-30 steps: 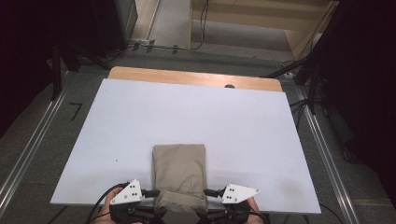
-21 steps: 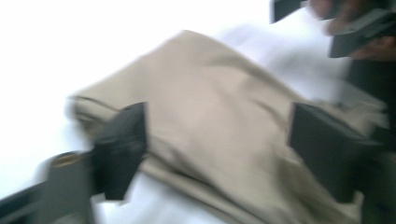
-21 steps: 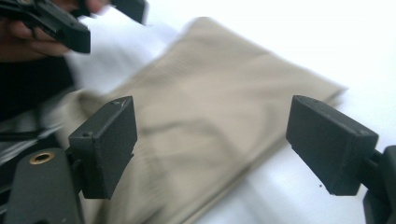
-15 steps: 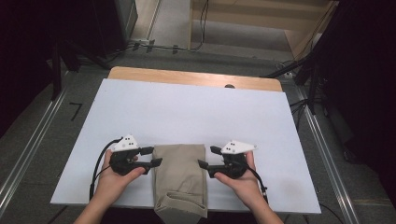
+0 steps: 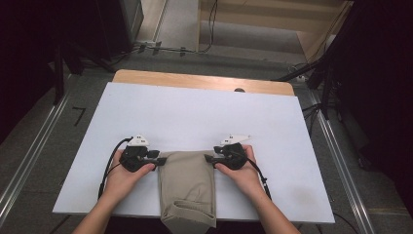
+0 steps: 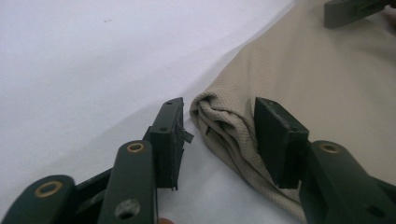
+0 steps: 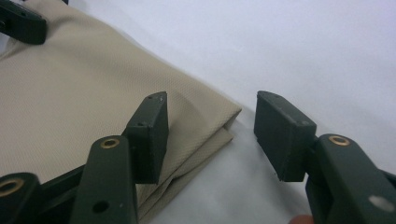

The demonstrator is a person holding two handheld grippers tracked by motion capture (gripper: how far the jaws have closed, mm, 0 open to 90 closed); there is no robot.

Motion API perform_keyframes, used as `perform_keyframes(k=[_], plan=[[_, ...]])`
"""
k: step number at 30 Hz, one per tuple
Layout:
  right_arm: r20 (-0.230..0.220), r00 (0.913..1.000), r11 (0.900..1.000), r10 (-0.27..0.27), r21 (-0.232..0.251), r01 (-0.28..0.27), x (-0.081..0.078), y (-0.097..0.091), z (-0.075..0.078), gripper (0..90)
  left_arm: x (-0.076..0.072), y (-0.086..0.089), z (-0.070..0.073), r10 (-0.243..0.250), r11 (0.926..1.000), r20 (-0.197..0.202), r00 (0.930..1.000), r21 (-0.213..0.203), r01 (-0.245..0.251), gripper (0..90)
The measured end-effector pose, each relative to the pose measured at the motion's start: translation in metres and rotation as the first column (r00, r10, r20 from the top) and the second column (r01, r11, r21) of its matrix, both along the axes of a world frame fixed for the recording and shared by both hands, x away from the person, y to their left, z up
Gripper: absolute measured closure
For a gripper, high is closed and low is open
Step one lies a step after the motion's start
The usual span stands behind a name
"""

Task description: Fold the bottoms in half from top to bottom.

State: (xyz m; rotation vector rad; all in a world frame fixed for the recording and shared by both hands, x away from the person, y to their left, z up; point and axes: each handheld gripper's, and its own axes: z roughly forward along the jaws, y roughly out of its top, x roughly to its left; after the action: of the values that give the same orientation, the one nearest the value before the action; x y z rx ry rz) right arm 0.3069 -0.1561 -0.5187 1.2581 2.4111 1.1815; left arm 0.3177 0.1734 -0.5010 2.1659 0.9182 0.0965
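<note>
Left gripper [image 5: 157, 157] and right gripper [image 5: 210, 158] both gape apart, each straddling a far corner of the folded beige cloth [image 5: 187, 187] on the white worktop [image 5: 204, 117], apparently positioned to pinch both corners.

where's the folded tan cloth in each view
High view: the folded tan cloth lies bottom centre, hanging over the table's near edge.
Left gripper view: it runs from the centre to the upper right.
Right gripper view: it covers the left half.
Shared landmark: the white table top.
</note>
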Motion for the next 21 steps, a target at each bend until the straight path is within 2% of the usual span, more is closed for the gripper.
perform_keyframes(k=[3,8,12,16,19,21], plan=[[0.007,1.0000,0.9999,0.007,-0.008,-0.007,0.001,0.001,0.000,53.8,0.000,0.000,-0.001,-0.013,0.9999,-0.006,0.9999,-0.006,0.013,60.3],[0.023,0.9974,0.9974,0.068,-0.025,-0.067,-0.002,0.006,-0.001,67.6,-0.002,-0.004,-0.001,-0.021,0.9997,0.003,0.9998,0.009,0.021,66.2],[-0.017,0.9962,0.9962,0.085,0.021,-0.085,-0.001,0.005,-0.003,81.3,-0.003,-0.006,-0.001,-0.031,0.9995,0.000,0.9995,0.009,0.031,75.5],[-0.024,0.9954,0.9955,0.093,0.023,-0.092,-0.002,0.004,-0.001,84.6,-0.005,-0.009,0.001,-0.042,0.9990,0.044,0.9981,0.013,0.041,84.1],[0.003,0.9962,0.9961,0.087,0.013,-0.087,-0.003,-0.001,0.001,85.4,-0.004,-0.013,0.006,-0.063,0.9979,0.072,0.9954,0.018,0.062,85.4],[0.013,0.9971,0.9968,0.074,0.028,-0.075,-0.002,-0.007,0.005,85.7,0.001,-0.015,0.009,-0.063,0.9979,0.072,0.9954,-0.010,0.064,85.9]])
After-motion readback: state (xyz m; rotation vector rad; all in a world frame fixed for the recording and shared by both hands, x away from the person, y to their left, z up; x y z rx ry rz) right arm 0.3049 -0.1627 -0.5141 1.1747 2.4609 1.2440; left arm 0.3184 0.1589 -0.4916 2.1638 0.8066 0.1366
